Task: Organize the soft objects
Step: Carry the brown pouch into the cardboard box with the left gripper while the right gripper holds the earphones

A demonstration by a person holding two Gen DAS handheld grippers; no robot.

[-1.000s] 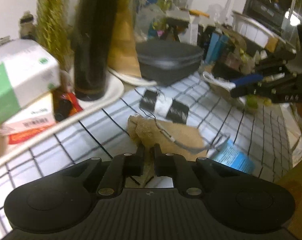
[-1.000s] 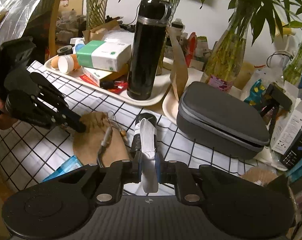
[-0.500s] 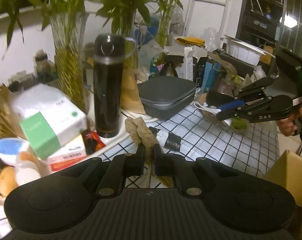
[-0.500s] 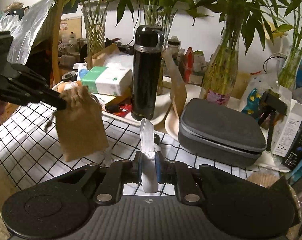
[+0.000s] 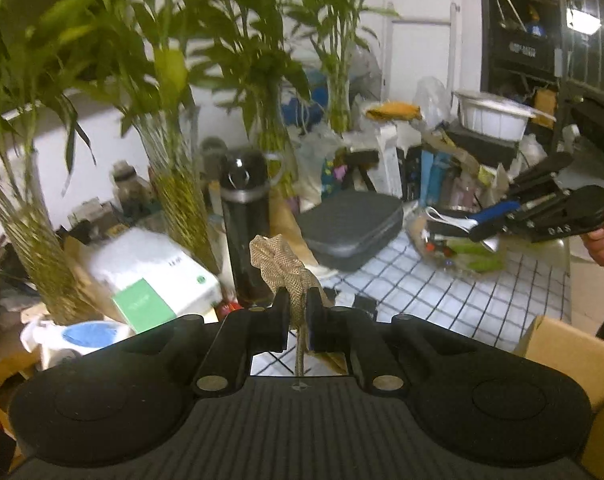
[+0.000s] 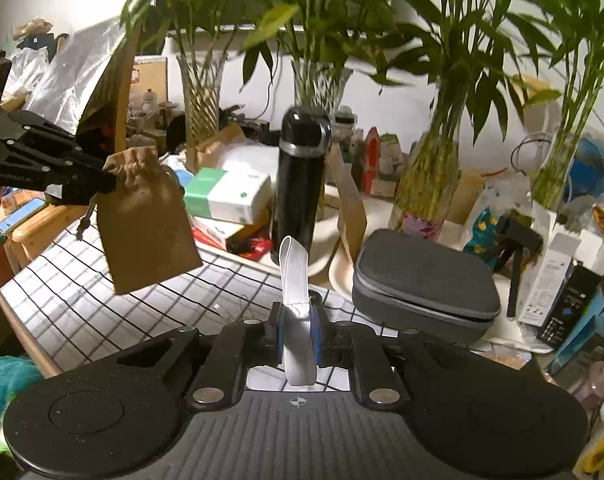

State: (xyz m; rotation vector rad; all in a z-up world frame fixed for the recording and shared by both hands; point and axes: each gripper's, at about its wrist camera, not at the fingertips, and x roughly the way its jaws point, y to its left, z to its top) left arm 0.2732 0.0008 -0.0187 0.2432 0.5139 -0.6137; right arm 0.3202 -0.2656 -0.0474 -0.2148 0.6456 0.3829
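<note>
**Both grippers hold soft items above the checked counter**

The left gripper (image 5: 297, 304) has its jaws closed on the gathered neck of a tan burlap drawstring pouch (image 5: 284, 264). Seen from the right wrist camera, that pouch (image 6: 146, 220) hangs free in the air over the counter (image 6: 102, 312), which is covered in a white cloth with a black grid, its bottom corner clear of the surface.

The right gripper (image 6: 298, 336) has its jaws narrowed on a grey-white elastic strap (image 6: 296, 276), whose loop stands up between the blue-edged pads. In the left wrist view the right gripper (image 5: 477, 230) is raised at the far side of the counter, a hand (image 5: 603, 238) on its grip.

Behind both, a black insulated bottle (image 6: 300, 184) stands upright on a white tray (image 6: 321, 264), beside a green-and-white tissue box (image 6: 228, 196). A grey zipped case (image 6: 425, 284) lies to the right of the bottle. Glass vases of lucky bamboo (image 6: 429, 176) line the wall.
</note>
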